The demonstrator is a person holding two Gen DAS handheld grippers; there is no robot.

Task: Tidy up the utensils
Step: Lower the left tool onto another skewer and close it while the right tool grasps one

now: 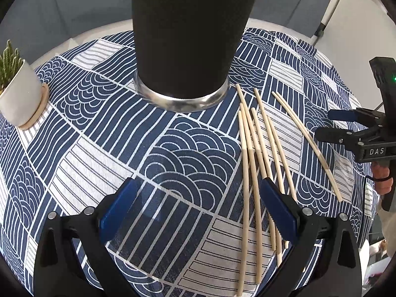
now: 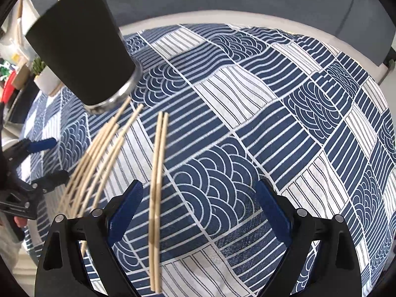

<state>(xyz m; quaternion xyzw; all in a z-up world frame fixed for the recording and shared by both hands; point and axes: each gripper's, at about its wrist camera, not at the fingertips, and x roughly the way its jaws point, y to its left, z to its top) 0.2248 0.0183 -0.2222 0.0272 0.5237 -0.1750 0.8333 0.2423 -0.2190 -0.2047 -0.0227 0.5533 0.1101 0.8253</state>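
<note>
A tall black cup with a steel base [image 1: 183, 37] stands on the blue-and-white patterned cloth; it also shows in the right wrist view [image 2: 81, 47], with two stick tips above its rim. Several wooden chopsticks [image 1: 257, 148] lie loose to the right of the cup. A separate pair of chopsticks [image 2: 157, 185] lies between the fingers of my right gripper [image 2: 200, 203], which is open and empty above it. My left gripper [image 1: 198, 198] is open and empty, its right finger over the loose chopsticks. The right gripper also shows in the left wrist view [image 1: 346, 126].
A small plant in a white pot [image 1: 17, 91] stands on a wooden coaster at the table's left. The patterned cloth [image 2: 272, 128] covers a round white table [image 2: 198, 18]. Clutter lies beyond the table's left edge [image 2: 10, 79].
</note>
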